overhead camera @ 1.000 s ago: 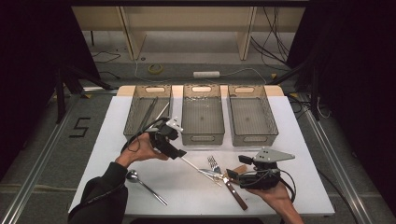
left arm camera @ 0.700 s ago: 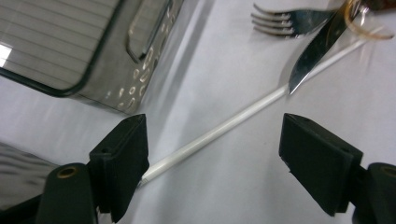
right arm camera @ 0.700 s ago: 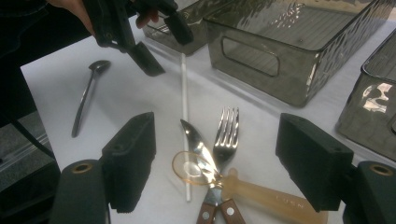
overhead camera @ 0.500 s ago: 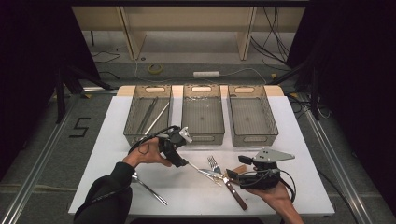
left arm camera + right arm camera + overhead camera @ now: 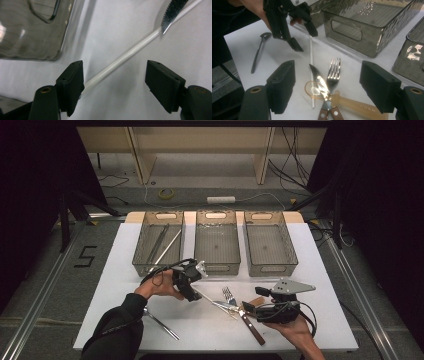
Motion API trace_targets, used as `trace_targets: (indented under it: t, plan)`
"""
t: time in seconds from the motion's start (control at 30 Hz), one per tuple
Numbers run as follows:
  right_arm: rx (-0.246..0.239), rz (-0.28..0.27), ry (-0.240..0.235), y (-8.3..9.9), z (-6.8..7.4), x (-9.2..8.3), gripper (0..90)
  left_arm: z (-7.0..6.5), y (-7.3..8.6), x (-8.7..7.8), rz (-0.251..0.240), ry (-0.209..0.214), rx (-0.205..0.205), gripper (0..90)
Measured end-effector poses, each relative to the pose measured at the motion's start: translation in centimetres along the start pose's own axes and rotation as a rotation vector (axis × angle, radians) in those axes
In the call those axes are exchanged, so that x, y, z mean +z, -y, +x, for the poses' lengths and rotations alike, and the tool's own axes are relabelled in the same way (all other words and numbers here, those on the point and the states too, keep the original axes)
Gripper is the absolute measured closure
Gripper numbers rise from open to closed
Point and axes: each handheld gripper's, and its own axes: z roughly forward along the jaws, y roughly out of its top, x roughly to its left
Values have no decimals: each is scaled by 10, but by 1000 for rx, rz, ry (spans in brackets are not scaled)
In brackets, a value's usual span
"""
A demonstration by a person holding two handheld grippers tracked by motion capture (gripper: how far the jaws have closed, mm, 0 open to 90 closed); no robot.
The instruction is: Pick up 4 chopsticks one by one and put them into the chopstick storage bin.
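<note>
A thin white stick [image 5: 125, 56] lies slanted on the white table, running between the jaws of my left gripper [image 5: 115, 82]. The jaws have just been closing but stand apart, with the stick close against the left pad [image 5: 72, 85]. In the high view the left gripper [image 5: 192, 293] points down at the stick [image 5: 210, 301] in front of the left bin. My right gripper [image 5: 327, 87] rests open near the table's front, facing a knife [image 5: 318, 77], a fork [image 5: 333, 72] and an amber plastic utensil [image 5: 354, 103] piled over the stick's other end.
Three smoky plastic bins stand in a row at the back: the left bin [image 5: 145, 265] holds long thin utensils, then come the middle bin [image 5: 216, 266] and the right bin [image 5: 270, 267]. A metal spoon [image 5: 160, 322] lies at the front left. The knife's tip [image 5: 170, 15] crosses the stick.
My left gripper has come down and to the right, from the left bin's front to the white stick's end. The right gripper has stayed where it was.
</note>
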Motion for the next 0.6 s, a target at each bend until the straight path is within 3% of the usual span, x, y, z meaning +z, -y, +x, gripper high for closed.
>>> trace_targets:
  t: [0.6]
  plan:
    - [2, -22, -6, 0, 1, -2, 278, 0, 0, 10, 31, 17, 19, 337]
